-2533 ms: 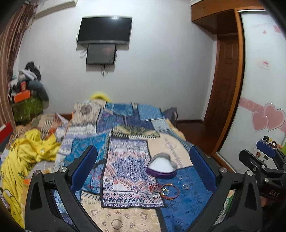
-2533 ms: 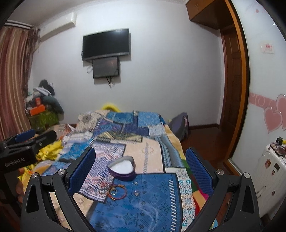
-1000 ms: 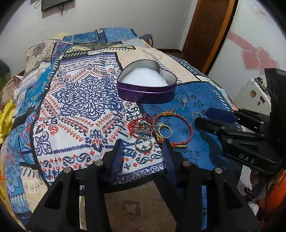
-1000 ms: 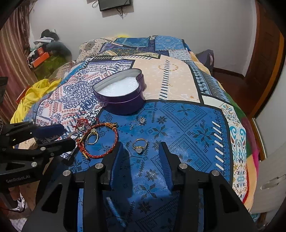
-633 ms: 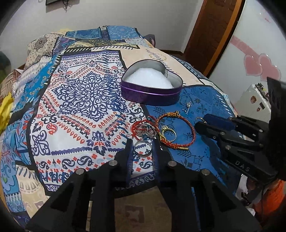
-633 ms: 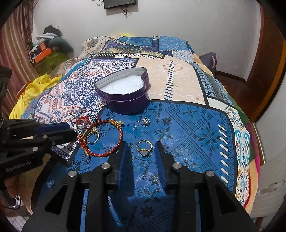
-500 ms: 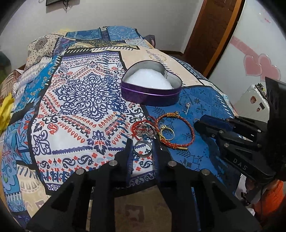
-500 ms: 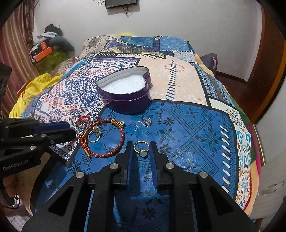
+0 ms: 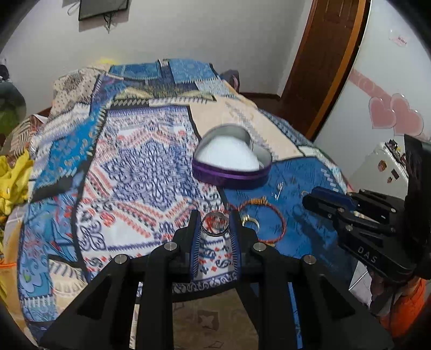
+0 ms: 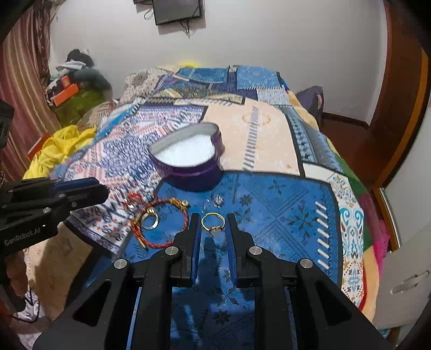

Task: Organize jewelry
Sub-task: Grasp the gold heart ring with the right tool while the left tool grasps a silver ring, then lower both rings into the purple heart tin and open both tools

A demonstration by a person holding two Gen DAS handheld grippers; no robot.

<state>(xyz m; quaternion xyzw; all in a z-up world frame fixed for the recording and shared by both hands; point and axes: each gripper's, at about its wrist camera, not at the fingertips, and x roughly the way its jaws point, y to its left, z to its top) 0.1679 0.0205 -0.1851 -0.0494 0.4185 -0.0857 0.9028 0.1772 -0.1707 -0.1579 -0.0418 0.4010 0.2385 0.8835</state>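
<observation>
A purple heart-shaped tin [image 9: 231, 176] with white padding sits open on the patchwork quilt [image 9: 129, 172]. In the left wrist view, my left gripper [image 9: 214, 228] is shut on a silver ring [image 9: 207, 230], held just above the quilt. In the right wrist view, my right gripper [image 10: 212, 224] is shut on a gold ring with a pale stone [image 10: 215, 231], low over the blue patch. Beside them lie a red cord bracelet [image 10: 186, 215], a second gold ring [image 10: 149, 218] inside it, and a small silver earring [image 10: 218, 200]. The tin [image 10: 188, 172] is beyond both grippers.
The quilt's near edge drops off just below the grippers. Yellow cloth [image 10: 59, 148] is heaped at the left. A wooden door [image 9: 323, 67] and a white cabinet [image 9: 377, 167] stand at the right, and a wall TV [image 10: 177, 10] hangs at the back.
Both grippers narrowed from open to shut, each onto a ring. The left one has since risen, lifting the silver ring off the quilt. The right one stays low.
</observation>
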